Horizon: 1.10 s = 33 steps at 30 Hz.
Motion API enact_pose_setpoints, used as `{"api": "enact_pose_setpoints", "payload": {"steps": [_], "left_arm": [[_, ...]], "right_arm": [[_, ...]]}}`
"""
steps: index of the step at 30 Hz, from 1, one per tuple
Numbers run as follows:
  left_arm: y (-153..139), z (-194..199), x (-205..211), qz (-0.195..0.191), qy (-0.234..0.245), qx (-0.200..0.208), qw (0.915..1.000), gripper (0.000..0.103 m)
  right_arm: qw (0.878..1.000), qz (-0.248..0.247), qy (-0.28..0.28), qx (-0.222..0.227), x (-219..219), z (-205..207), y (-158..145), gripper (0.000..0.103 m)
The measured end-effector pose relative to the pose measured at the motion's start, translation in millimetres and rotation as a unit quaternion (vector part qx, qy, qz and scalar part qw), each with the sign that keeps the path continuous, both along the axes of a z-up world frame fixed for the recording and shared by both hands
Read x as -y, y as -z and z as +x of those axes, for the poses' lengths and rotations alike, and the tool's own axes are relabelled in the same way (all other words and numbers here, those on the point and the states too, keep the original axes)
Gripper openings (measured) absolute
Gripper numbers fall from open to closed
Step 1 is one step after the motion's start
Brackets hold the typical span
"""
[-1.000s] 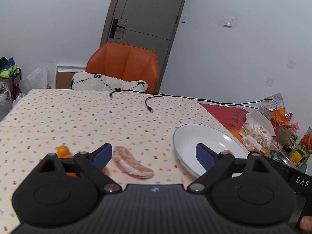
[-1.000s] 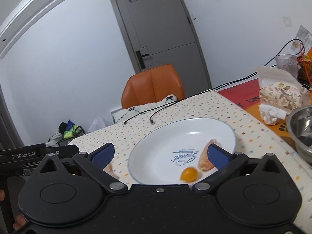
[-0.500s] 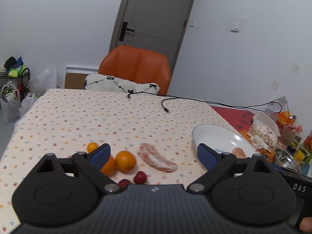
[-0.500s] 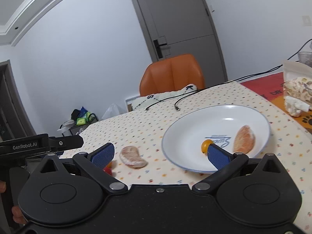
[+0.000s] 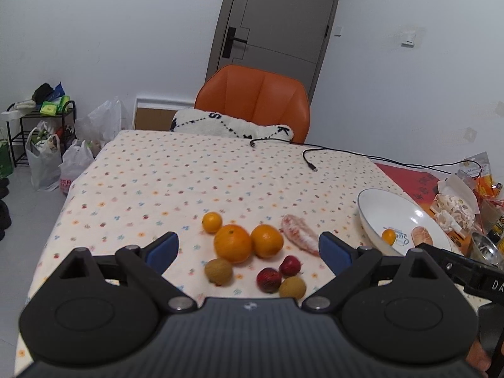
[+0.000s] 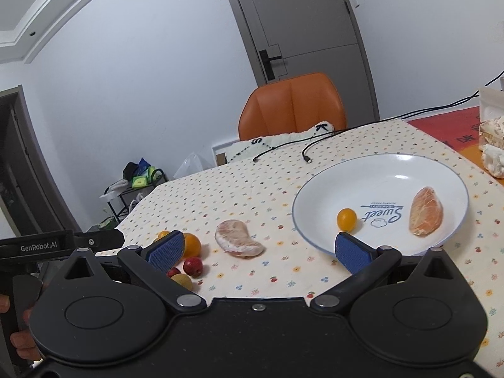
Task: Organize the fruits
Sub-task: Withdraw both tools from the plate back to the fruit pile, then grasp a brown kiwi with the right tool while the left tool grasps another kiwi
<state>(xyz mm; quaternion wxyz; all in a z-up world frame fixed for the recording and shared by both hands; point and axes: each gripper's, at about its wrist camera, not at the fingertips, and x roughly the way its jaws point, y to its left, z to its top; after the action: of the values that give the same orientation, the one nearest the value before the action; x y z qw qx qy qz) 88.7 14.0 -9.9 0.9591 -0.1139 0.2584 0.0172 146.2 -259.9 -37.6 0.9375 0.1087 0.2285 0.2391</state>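
Note:
A white plate (image 6: 441,170) holds a small orange kumquat (image 6: 346,219) and a peeled citrus segment (image 6: 426,215). Left of it on the dotted tablecloth lies a pink peeled pomelo segment (image 6: 238,242). In the left wrist view two oranges (image 5: 233,243) (image 5: 267,240), a small kumquat (image 5: 211,222), two red fruits (image 5: 268,279) (image 5: 289,265) and two tan longans (image 5: 218,271) (image 5: 292,288) cluster together. My left gripper (image 5: 249,250) hovers open above that cluster, holding nothing. My right gripper (image 6: 258,252) is open and empty, above the pomelo segment and the plate's near rim.
An orange chair (image 5: 255,104) with a white cushion (image 5: 233,126) stands at the far table edge. Black cables (image 5: 310,157) trail across the cloth. Snack bags and a steel bowl (image 5: 486,250) crowd the right side. Bags and a rack (image 5: 41,145) stand on the floor at left.
Both grippers have pulled back and risen from the table. The whole fruit cluster has come into the left wrist view, and the plate now looks farther away in both views.

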Motion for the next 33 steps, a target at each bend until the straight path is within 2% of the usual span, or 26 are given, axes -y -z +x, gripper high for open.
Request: {"api": "enact_pose_setpoints", "payload": {"steps": [8,11,14,19,22,26,33], "left_arm": [[13,-6,-15,-0.011,-0.013,-0.002,0.9999,0.094],[20,-4,-20,-0.025,-0.016,-0.008,0.9995,0.090],[26,-3,-21,-0.018,-0.018,-0.008,0.9996,0.085],[35,2,-23,-0.019,-0.013,-0.019,0.9996,0.072],[41,4,-23,-0.019,-0.007,-0.023,0.9995,0.065],[46,9,-23,-0.024,-0.004,-0.028,0.9993,0.056],[53,16,-24,-0.029,-0.004,-0.031,0.9991,0.050]], "right_arm": [[1.000,-0.009,-0.026,-0.013,-18,-1,2,0.103],[0.999,-0.015,-0.041,-0.015,-29,-1,3,0.103],[0.998,-0.020,-0.058,-0.020,-40,-1,6,0.100],[0.996,-0.026,-0.076,-0.033,-55,0,13,0.083],[0.995,-0.032,-0.084,-0.039,-62,2,17,0.076],[0.994,-0.037,-0.095,-0.044,-71,3,21,0.072],[0.991,-0.044,-0.111,-0.054,-86,10,27,0.062]]}}
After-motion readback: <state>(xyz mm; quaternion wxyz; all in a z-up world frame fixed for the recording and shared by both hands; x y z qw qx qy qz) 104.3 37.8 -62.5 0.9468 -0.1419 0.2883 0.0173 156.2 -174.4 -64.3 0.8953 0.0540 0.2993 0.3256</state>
